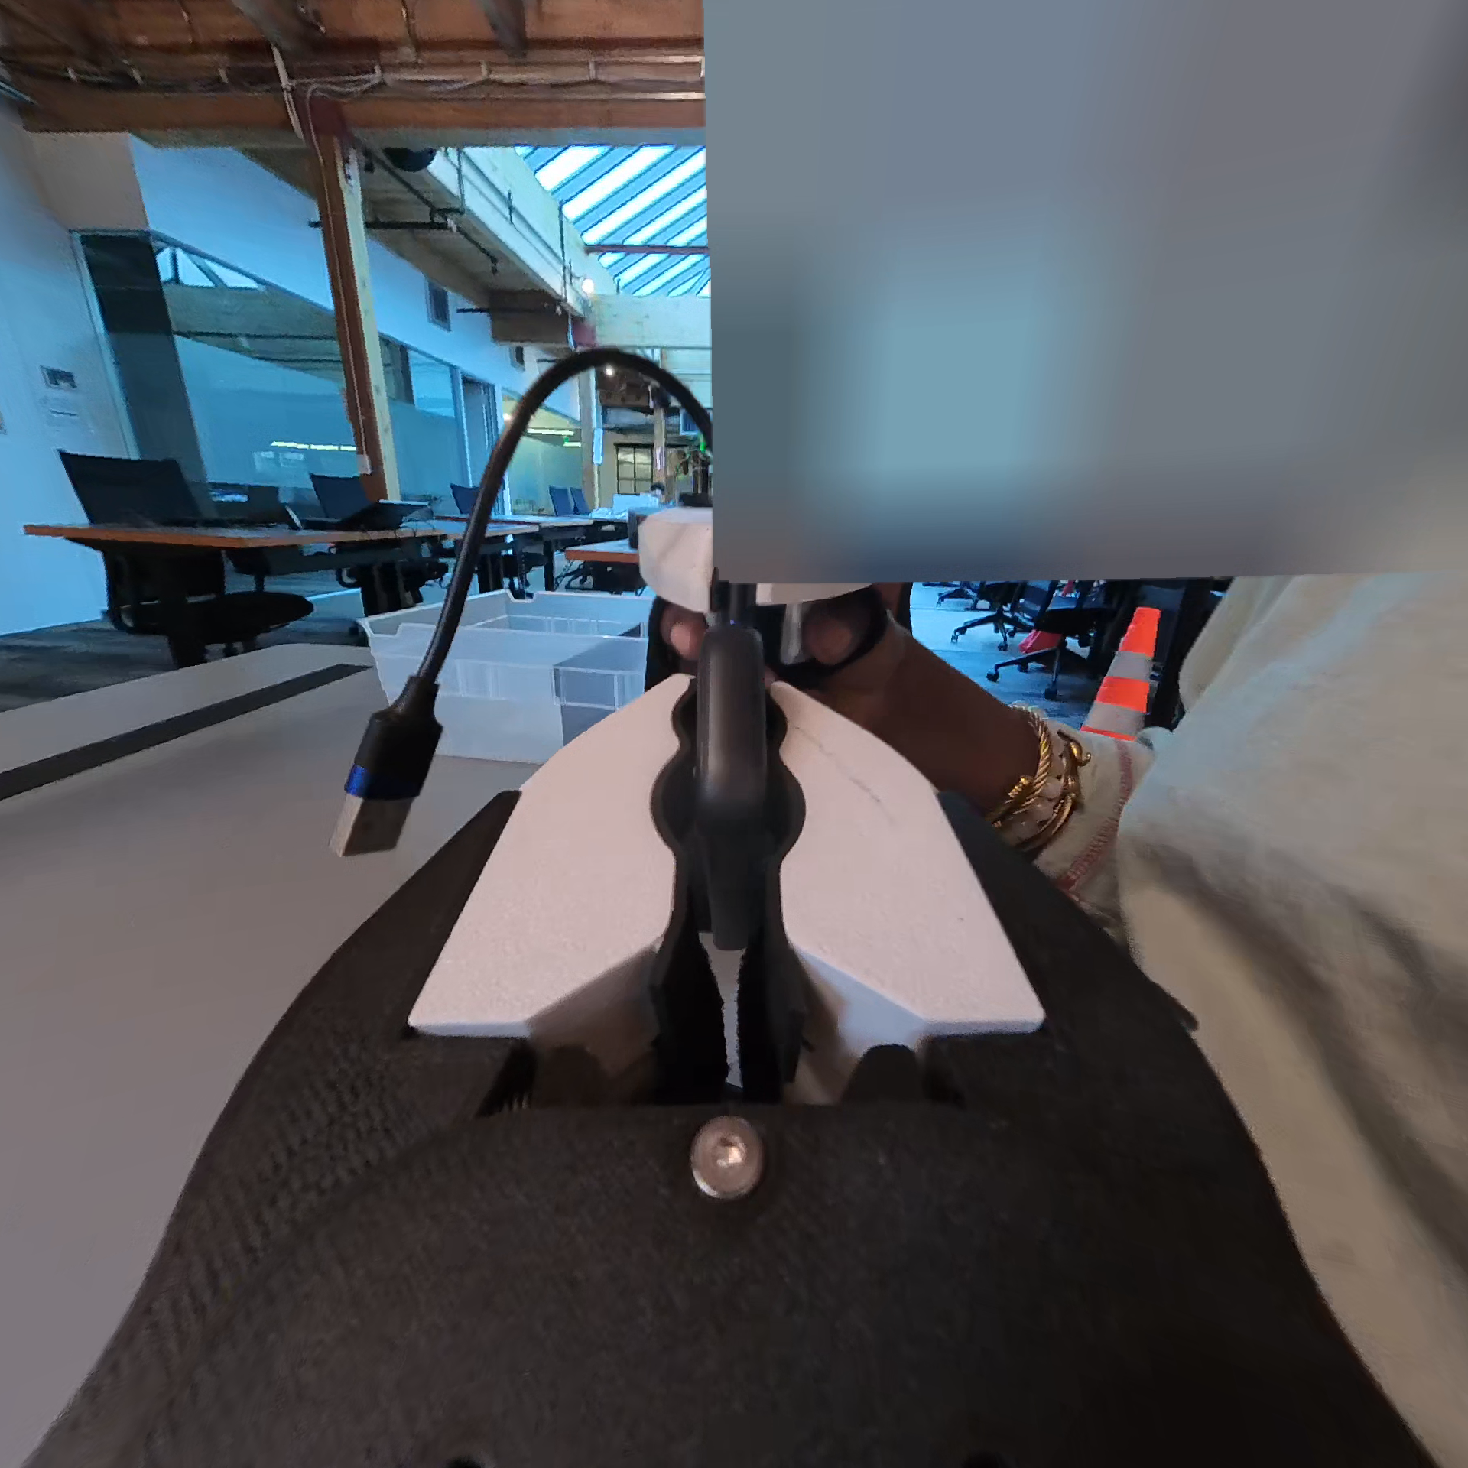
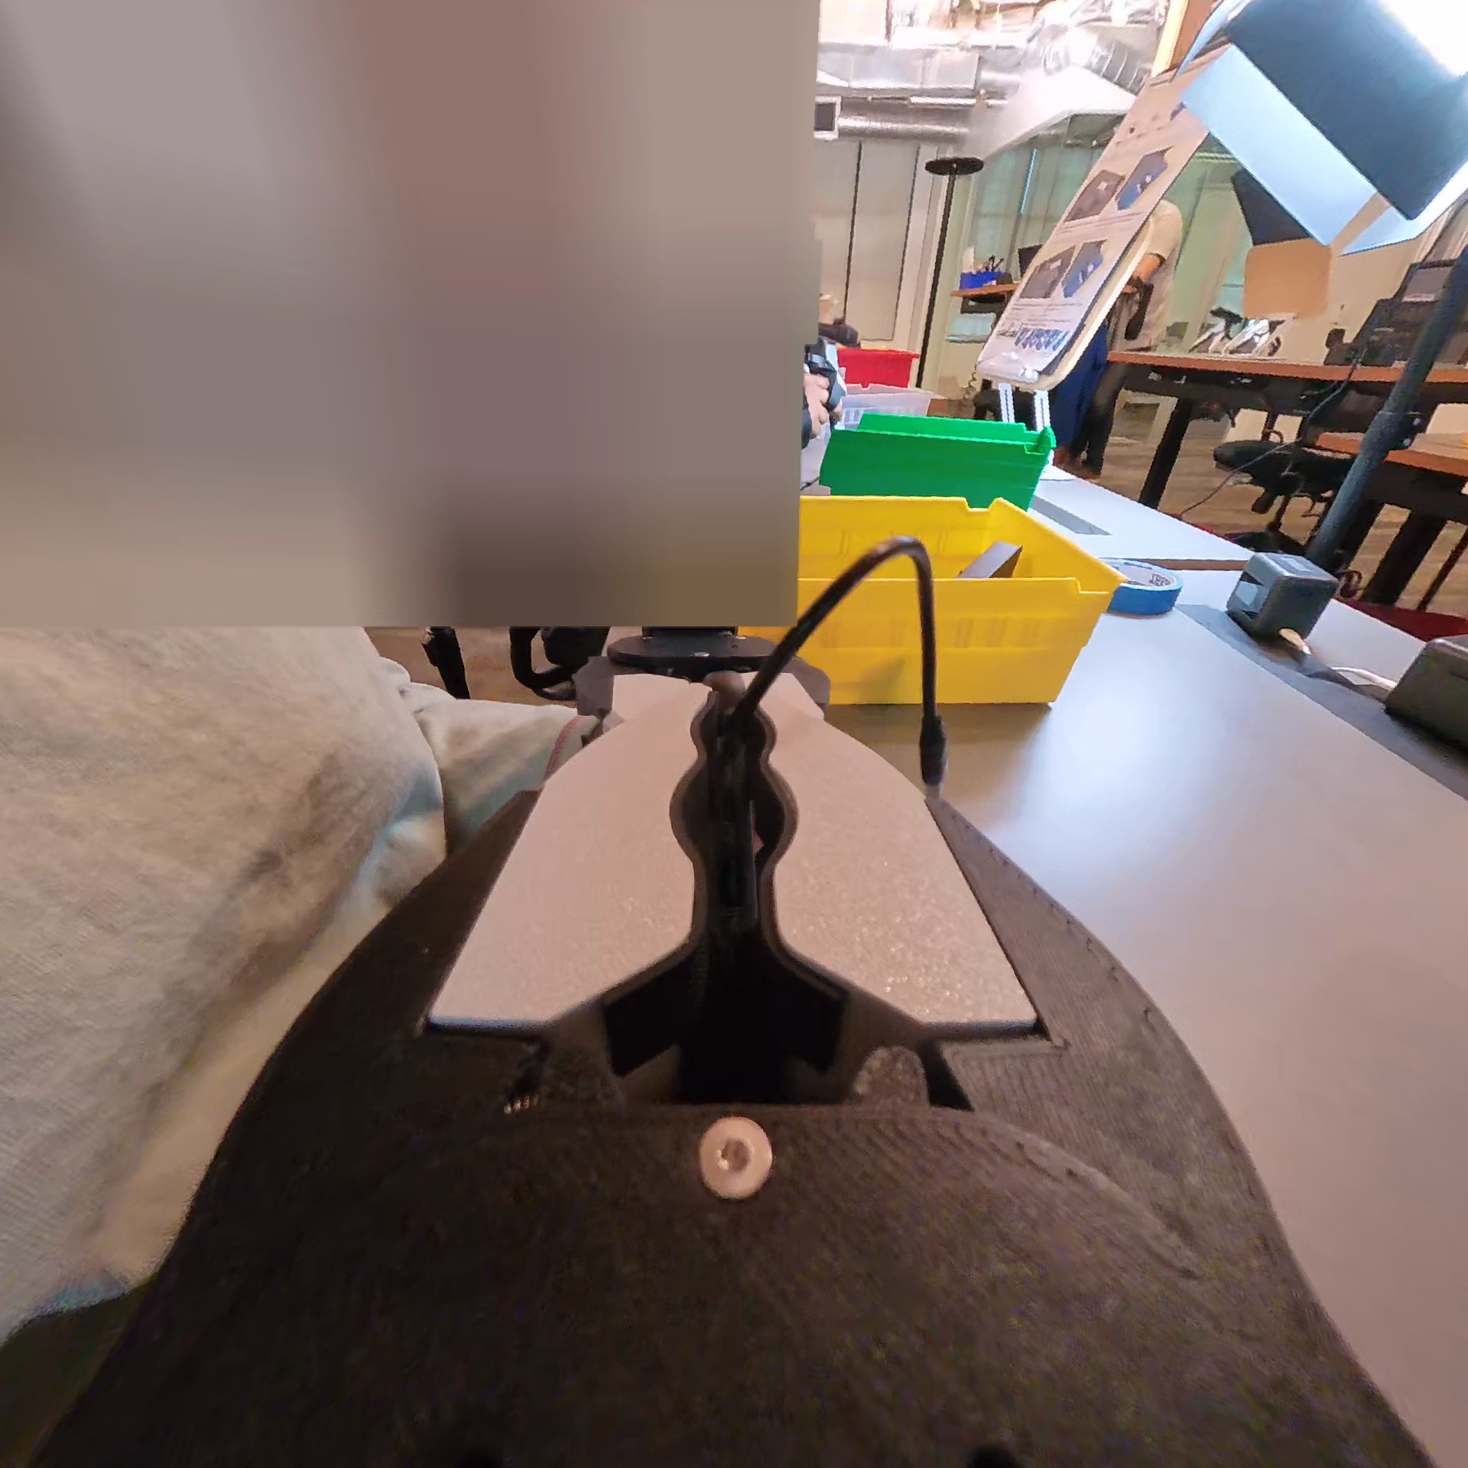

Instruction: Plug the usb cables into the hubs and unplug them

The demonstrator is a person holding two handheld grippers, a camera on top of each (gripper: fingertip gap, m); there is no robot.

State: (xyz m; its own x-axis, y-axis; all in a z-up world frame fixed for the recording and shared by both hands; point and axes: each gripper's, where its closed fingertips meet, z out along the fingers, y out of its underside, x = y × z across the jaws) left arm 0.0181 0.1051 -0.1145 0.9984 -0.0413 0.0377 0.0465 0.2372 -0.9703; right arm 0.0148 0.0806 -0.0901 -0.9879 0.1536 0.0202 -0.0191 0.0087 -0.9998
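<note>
both grippers [image 1: 727,699] [image 2: 735,715] have white fingers on black textured bodies. each has a silver screw [image 1: 725,1156]. the person wears a cream sleeve [image 1: 1271,874] and gold bracelets [image 1: 1041,786].

A pale grey table [image 2: 1191,913] carries a yellow bin [image 2: 953,627], a green bin [image 2: 929,457] behind it, blue tape roll [image 2: 1148,586], and seemingly clear trays [image 1: 516,659].

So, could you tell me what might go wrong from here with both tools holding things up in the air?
1. The left tool is shut on a dark hub. Its short black cable arcs free, and the USB plug dangles above the grey table; it could swing and snag.
2. The right tool pinches a thin cable rather than a connector, so it may slip.
3. A sleeve sits close beside the right tool and might catch.
</note>
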